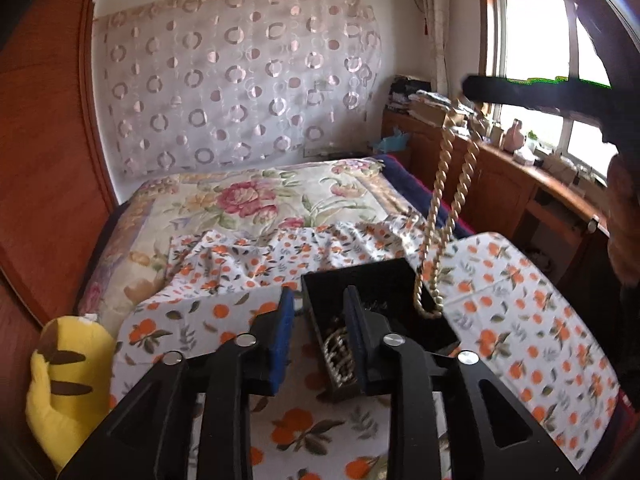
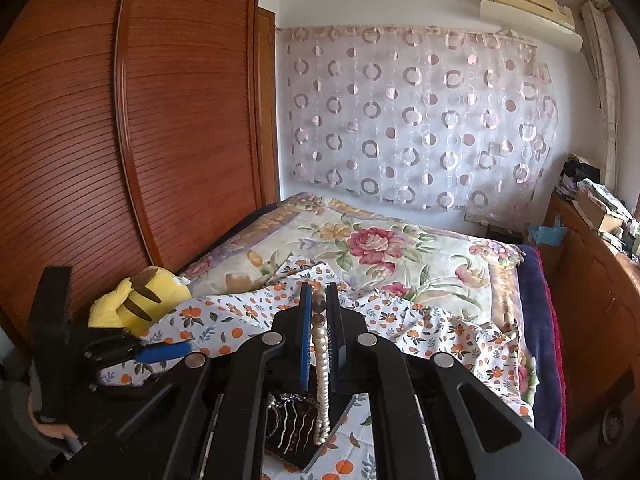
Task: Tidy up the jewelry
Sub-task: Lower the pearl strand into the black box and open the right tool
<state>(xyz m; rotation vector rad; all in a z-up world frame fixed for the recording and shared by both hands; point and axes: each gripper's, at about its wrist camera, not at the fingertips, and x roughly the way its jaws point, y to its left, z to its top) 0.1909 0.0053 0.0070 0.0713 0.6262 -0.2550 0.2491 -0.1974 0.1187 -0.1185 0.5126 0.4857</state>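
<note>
A black jewelry box [image 1: 384, 284] sits open on the orange-print cloth [image 1: 520, 280] on the bed. It holds silver chains and pieces [image 1: 340, 356]. My left gripper [image 1: 318, 312] is open, its fingers straddling the box's left wall. My right gripper [image 2: 319, 308] is shut on a pearl necklace [image 2: 322, 364], which hangs down from it to the box [image 2: 308, 432]. In the left wrist view the necklace [image 1: 444, 184] dangles in a long loop from the right gripper's finger [image 1: 520, 94], its lower end over the box's right part.
A yellow plush toy [image 1: 64, 376] lies at the bed's left edge, beside a wooden wardrobe [image 2: 120, 120]. A floral quilt [image 1: 248, 200] covers the bed behind the cloth. Wooden cabinets with clutter [image 1: 500, 168] run along the right under the window.
</note>
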